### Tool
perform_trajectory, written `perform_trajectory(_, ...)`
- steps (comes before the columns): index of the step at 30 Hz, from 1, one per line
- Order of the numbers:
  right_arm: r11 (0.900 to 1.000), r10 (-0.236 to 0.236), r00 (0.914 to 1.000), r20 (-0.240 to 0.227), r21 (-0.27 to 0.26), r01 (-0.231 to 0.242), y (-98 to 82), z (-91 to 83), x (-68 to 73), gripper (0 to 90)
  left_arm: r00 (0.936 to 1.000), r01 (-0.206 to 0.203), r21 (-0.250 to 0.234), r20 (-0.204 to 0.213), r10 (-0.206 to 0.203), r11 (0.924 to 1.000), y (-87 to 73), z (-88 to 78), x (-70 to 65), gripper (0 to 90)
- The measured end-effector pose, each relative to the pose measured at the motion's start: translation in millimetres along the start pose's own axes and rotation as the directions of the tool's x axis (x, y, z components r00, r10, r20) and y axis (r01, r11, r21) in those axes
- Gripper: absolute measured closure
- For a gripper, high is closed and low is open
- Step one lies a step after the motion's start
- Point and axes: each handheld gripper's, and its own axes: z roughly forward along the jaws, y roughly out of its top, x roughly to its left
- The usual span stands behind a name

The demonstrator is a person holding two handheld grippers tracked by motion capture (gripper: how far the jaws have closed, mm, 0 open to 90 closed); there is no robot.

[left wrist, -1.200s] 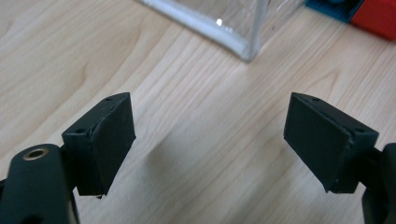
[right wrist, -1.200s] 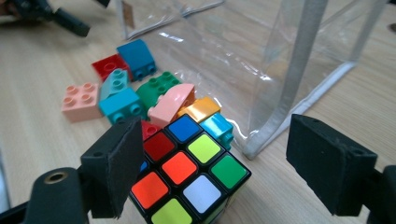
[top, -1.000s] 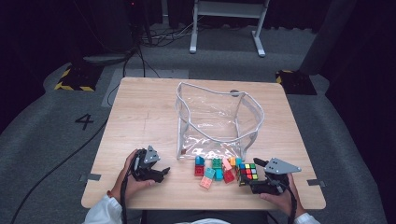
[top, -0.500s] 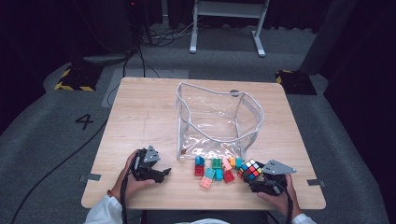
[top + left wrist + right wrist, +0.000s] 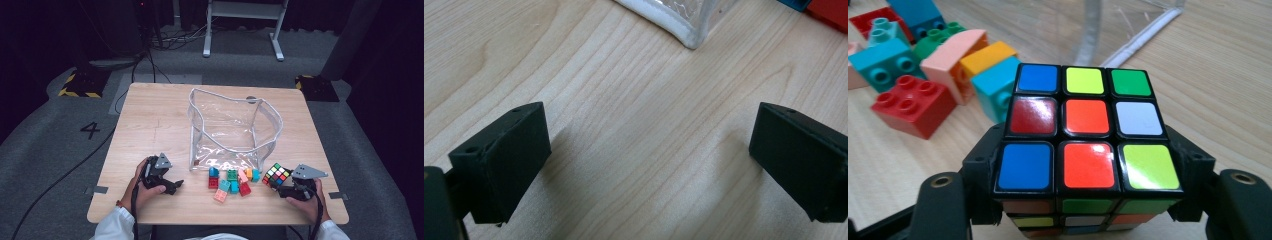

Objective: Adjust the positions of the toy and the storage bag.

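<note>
Here my right hand-held gripper (image 5: 281, 186) was clamped on the puzzle cube (image 5: 276, 175), its jaws having just closed in from wide until the pads pressed the cube's two opposite sides; in the right gripper view the cube (image 5: 1087, 134) sat squarely between them, its top face a mix of blue, yellow, green, red, orange and white squares. The cube was near the front edge of the surface (image 5: 150, 125), toward the front right corner, just beside the pile of toy bricks (image 5: 231, 181). My left hand-held gripper (image 5: 175, 186) rested near the front left corner, well apart from the bricks, and its jaws had just been opening; in the left gripper view they stood wide with nothing but bare wood between them. The clear plastic bag (image 5: 230, 127) stood open in the middle of the surface, directly behind the bricks, its white-edged corner (image 5: 684, 35) showing beyond my left jaws.
</note>
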Motion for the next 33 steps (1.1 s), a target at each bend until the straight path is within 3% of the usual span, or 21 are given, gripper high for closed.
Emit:
perform_trajectory(4, 1.0, 0.014, 0.9996, 0.022, 0.014, -0.015, -3.0, 2.6, -10.2, 32.7, 1.0, -0.004, 0.007, 0.0, 0.004, 1.0, 0.8, 0.3, 0.3, 2.2)
perform_trajectory(5, 0.999, 0.024, 0.9991, 0.034, 0.04, -0.026, -4.5, 4.6, -16.1, 32.7, 1.0, 0.003, 0.01, 0.003, -0.003, 0.9999, 0.9, 0.4, 0.1, 2.1)
perform_trajectory(12, 0.997, 0.055, 0.9967, 0.061, 0.044, -0.058, -5.4, 1.2, -28.6, 32.9, 0.9999, -0.01, 0.012, 0.002, 0.01, 0.9999, 2.5, 1.6, 1.3, 0.4)
perform_trajectory(15, 0.995, 0.085, 0.994, 0.069, 0.039, -0.088, -5.6, -0.2, -32.6, 33.0, 0.9999, -0.008, 0.012, 0.008, 0.008, 0.9999, 2.5, 2.0, 1.2, 0.4)
perform_trajectory(21, 0.994, 0.1, 0.9923, 0.073, 0.026, -0.102, -4.1, -4.2, -38.8, 33.1, 0.9998, -0.016, 0.011, 0.014, 0.016, 0.9998, 3.0, 2.6, 1.9, 0.4)
perform_trajectory(30, 0.996, 0.091, 0.9922, 0.085, 0.005, -0.092, 3.6, -10.0, -47.9, 33.0, 0.9996, -0.025, 0.012, 0.017, 0.024, 0.9996, 3.5, 2.8, 2.5, 0.4)
perform_trajectory(33, 0.996, 0.092, 0.9939, 0.062, -0.023, -0.09, 9.1, -14.8, -54.1, 33.0, 0.9996, -0.024, 0.014, 0.014, 0.024, 0.9996, 3.4, 2.5, 2.3, 0.4)
